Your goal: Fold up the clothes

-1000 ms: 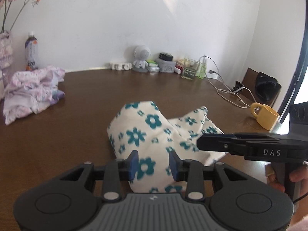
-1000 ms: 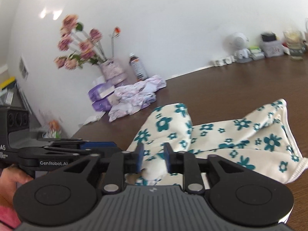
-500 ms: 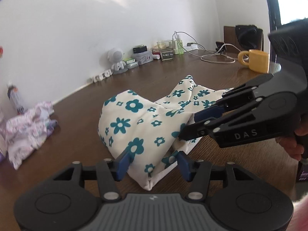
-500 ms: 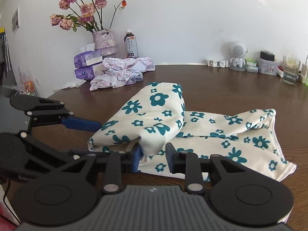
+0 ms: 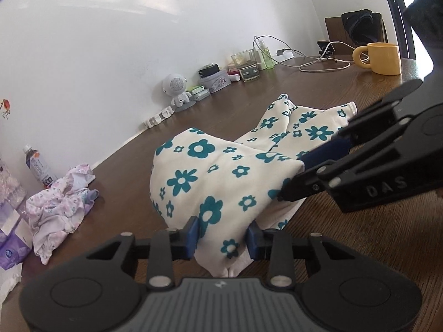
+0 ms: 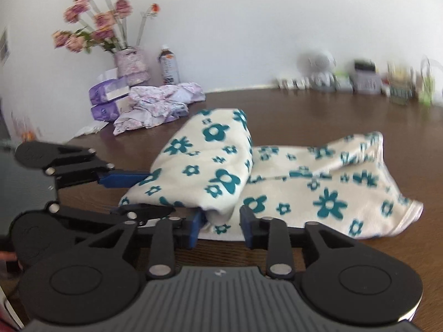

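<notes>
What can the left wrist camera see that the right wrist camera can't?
Only the left wrist view shows the yellow mug and the white cables at the far end of the table. Only the right wrist view shows the pink flowers in their vase and the purple tissue packs. Both show the flowered cloth, the crumpled pink garment, the bottle, the small white figure, the brown table, and both grippers: left gripper, right gripper.

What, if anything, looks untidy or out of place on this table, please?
The pink floral clothes lie crumpled in a heap by the tissue packs, unfolded. The flowered garment is only half folded, one layer doubled unevenly over the rest. Nothing looks spilled or damaged.
</notes>
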Action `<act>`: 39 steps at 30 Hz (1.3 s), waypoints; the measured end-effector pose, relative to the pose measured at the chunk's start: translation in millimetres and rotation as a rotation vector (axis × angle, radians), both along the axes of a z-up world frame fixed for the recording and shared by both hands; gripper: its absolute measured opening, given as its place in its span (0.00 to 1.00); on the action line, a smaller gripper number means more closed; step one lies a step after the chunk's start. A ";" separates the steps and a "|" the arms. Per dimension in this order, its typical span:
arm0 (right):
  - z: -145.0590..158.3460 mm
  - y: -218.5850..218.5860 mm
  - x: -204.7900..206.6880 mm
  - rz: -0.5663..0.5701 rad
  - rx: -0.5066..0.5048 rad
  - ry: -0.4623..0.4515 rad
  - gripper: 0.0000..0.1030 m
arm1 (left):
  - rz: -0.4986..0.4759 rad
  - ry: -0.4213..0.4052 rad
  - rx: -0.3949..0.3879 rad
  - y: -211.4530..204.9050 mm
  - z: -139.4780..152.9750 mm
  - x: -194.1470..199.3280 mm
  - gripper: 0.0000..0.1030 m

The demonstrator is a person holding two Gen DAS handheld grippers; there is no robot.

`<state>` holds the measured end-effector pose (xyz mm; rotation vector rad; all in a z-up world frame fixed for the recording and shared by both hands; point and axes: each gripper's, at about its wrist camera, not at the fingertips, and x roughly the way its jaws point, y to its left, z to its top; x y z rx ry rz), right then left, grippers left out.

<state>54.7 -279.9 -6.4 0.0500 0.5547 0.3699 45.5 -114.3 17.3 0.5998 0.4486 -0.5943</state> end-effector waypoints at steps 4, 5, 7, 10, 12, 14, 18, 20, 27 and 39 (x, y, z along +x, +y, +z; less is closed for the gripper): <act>5.6 13.9 -4.5 -0.002 -0.120 -0.060 0.34 | -0.011 -0.038 0.032 -4.5 -3.6 -4.7 0.32; 6.2 15.6 -4.1 -0.005 -0.130 -0.068 0.33 | -0.015 -0.049 0.042 -5.5 -4.8 -6.4 0.32; 6.0 14.2 -2.4 -0.014 -0.116 -0.070 0.22 | -0.022 -0.069 0.057 -6.1 -7.1 -9.1 0.31; 2.6 8.6 1.7 -0.021 -0.078 -0.040 0.14 | -0.028 -0.082 0.050 -4.3 -7.3 -11.8 0.31; 1.2 5.6 3.1 -0.027 -0.050 -0.025 0.12 | -0.030 -0.087 0.041 -2.6 -6.0 -13.2 0.33; 4.7 3.5 -1.9 -0.033 -0.011 -0.051 0.08 | -0.031 -0.089 0.028 -1.0 -4.1 -14.3 0.33; 14.9 9.9 -11.3 -0.040 -0.059 -0.138 0.07 | -0.037 -0.089 0.009 -1.8 -1.4 -14.2 0.33; 14.5 12.2 -11.4 -0.051 -0.093 -0.147 0.07 | -0.040 -0.083 0.014 -4.4 -3.3 -12.4 0.33; 1.7 9.3 -4.9 -0.086 -0.110 -0.072 0.07 | -0.046 -0.076 0.018 -6.9 -7.6 -11.4 0.33; -5.5 7.2 -2.6 -0.118 -0.093 0.002 0.07 | -0.054 -0.065 0.015 -2.1 -10.7 -12.0 0.27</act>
